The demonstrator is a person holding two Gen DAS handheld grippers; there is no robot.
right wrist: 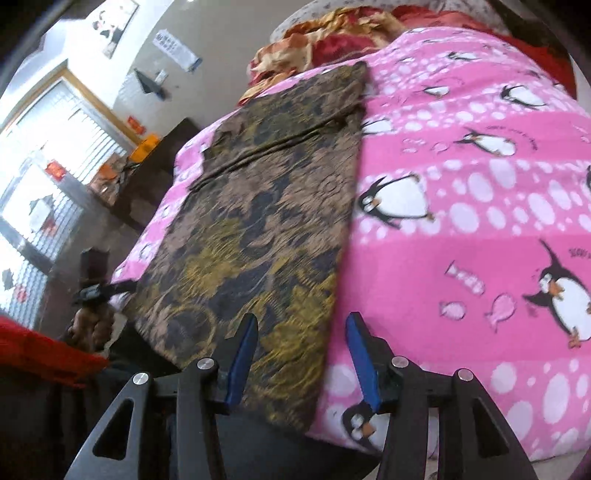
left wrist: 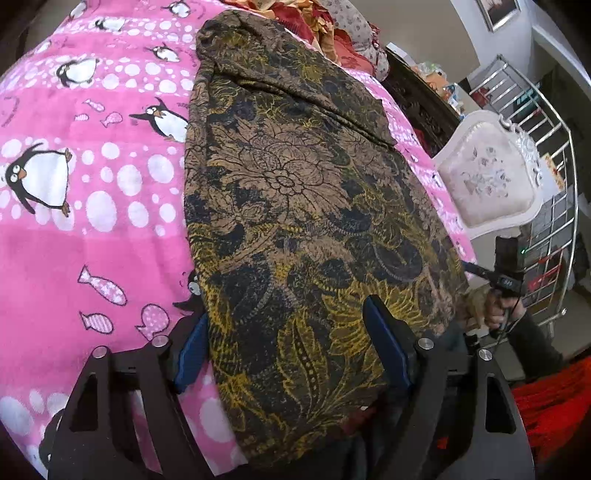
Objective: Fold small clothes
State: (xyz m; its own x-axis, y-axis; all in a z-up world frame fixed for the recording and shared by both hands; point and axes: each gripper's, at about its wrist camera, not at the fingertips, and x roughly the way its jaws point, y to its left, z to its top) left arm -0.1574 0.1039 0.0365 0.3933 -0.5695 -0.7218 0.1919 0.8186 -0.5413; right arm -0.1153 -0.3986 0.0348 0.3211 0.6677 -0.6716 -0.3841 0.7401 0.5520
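A brown, black and yellow floral garment (left wrist: 295,206) lies lengthwise on the pink penguin blanket (left wrist: 74,240), folded into a long strip. My left gripper (left wrist: 288,325) is open with its blue pads on either side of the garment's near end. In the right wrist view the garment (right wrist: 266,206) lies left of centre on the blanket (right wrist: 461,221). My right gripper (right wrist: 301,332) is open over the garment's near right edge. The other gripper shows at the right edge of the left wrist view (left wrist: 506,280) and at the left in the right wrist view (right wrist: 92,288).
Red and floral bedding (left wrist: 332,33) is piled at the bed's far end. A white upholstered chair (left wrist: 487,173) and a metal rail (left wrist: 546,122) stand to the right of the bed. A dark cabinet (right wrist: 155,173) stands beside the bed. Red cloth (right wrist: 33,350) lies near the bed's near corner.
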